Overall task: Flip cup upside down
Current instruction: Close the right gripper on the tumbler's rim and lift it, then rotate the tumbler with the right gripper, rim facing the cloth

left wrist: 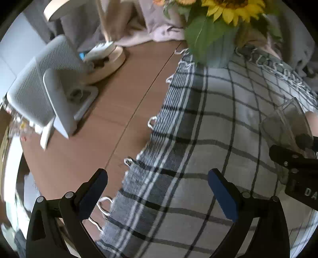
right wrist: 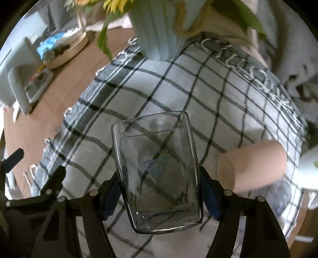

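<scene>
Glass is what my right tongs [right wrist: 159, 195] have clamped: the clear cup [right wrist: 158, 170] sits between the two blue pads [right wrist: 111, 200], gripped near its thick base, with its open mouth pointing away from me and ahead of the fingertips. It looks lifted off the checked cloth [right wrist: 190, 87], though I cannot be sure how far. I judge the turn to be under way; the cup lies roughly on its side. Next I would need to roll the wrist until the mouth faces down, then lower it onto the cloth without letting the rim strike first on one edge.

The cup is empty, so nothing can spill. Beyond my right tongs stands a pale ribbed vase [right wrist: 159, 33] holding sunflowers [left wrist: 228, 10]. A tan cylinder [right wrist: 254, 164] lies just right of the cup.

My left tongs [left wrist: 158, 188] hang open, holding nothing, above the cloth's fringed edge on the bench [left wrist: 127, 95].
</scene>
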The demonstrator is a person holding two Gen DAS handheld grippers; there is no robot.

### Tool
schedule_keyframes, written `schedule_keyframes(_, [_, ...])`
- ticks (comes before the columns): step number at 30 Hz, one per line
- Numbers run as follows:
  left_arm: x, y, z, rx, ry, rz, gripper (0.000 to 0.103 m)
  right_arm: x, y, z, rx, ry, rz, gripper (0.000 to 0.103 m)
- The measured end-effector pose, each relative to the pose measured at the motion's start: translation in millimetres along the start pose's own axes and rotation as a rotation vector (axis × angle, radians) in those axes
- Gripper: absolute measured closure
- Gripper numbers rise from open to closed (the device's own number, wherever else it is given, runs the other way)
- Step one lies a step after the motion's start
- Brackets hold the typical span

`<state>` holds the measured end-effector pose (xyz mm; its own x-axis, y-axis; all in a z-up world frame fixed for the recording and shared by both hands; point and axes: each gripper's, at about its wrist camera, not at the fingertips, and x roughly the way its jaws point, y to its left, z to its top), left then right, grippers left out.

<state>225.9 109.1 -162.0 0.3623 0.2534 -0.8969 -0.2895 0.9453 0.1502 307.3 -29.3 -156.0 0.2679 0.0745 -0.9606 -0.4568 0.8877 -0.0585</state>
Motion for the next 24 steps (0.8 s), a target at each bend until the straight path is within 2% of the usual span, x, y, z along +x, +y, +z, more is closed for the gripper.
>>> schedule_keyframes(7, [-24.2, 9.8, -0.6, 0.113, -0.072, -0.058, 0.0, -43.2, 9.8, -28.5, 0.174, -0.064, -0.03, 0.032])
schedule_keyframes(12, [-35.6, 20.2, -8.5, 0.169, -0.095, -0.095, 0.0, -60.6, 16.9, -52.9, 0.289, -0.085, -0.031, 0.032])
schedule_keyframes(24, [-33.5, 31.8, -26.7, 0.297, -0.079, -0.112, 0.0, -38.7, 41.5, -110.2, 0.532, -0.021, 0.035, 0.032])
